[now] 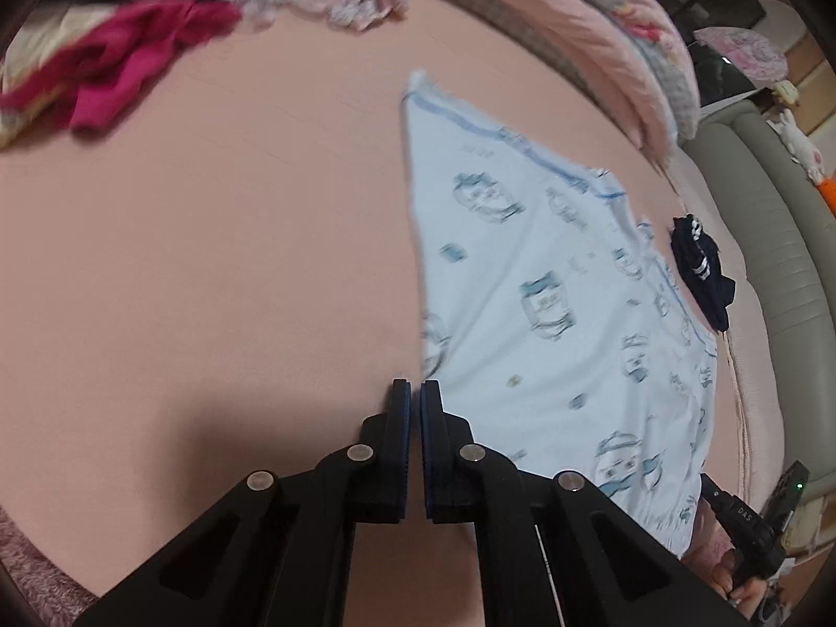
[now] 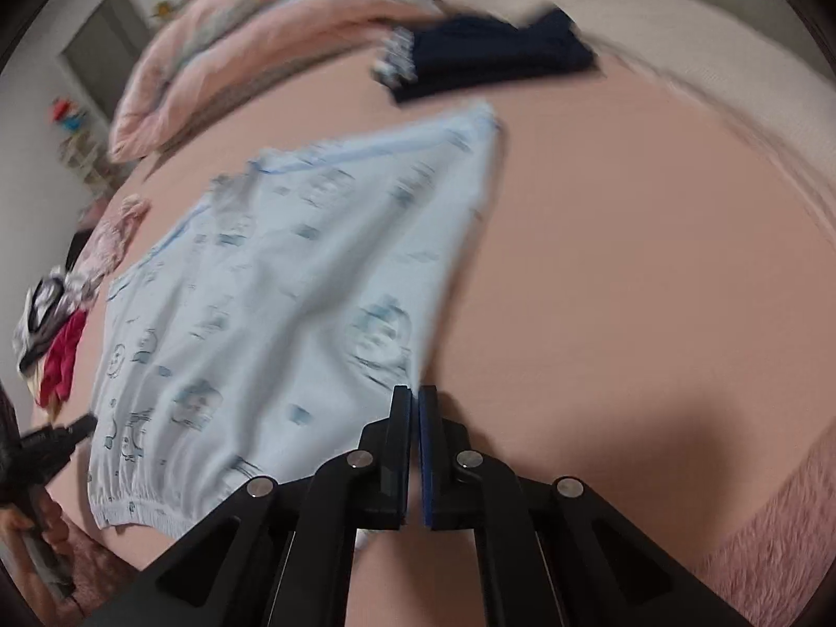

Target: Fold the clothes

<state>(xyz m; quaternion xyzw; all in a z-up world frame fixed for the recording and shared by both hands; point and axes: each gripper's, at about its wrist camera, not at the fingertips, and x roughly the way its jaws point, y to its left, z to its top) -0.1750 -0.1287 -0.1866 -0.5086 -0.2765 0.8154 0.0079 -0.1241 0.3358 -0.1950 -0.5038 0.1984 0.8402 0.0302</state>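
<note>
The letters "DAS" stand in white on the black right gripper [image 1: 744,517], seen at the lower right of the left wrist view. The print on the pale blue garment [image 1: 548,313] is too blurred to read.

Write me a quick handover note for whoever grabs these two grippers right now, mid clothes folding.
Left gripper: jaws shut, at the left edge of the light blue printed garment; whether it pinches cloth I cannot tell.
Right gripper: jaws shut at the garment's right edge, grip equally unclear.
The garment lies spread on the pink bed sheet, elastic waistband nearest you.
Done, apparently: one folded navy piece beyond it.
Left: fold the blue one, then the unfolded pile with the magenta garment at the far left.
</note>
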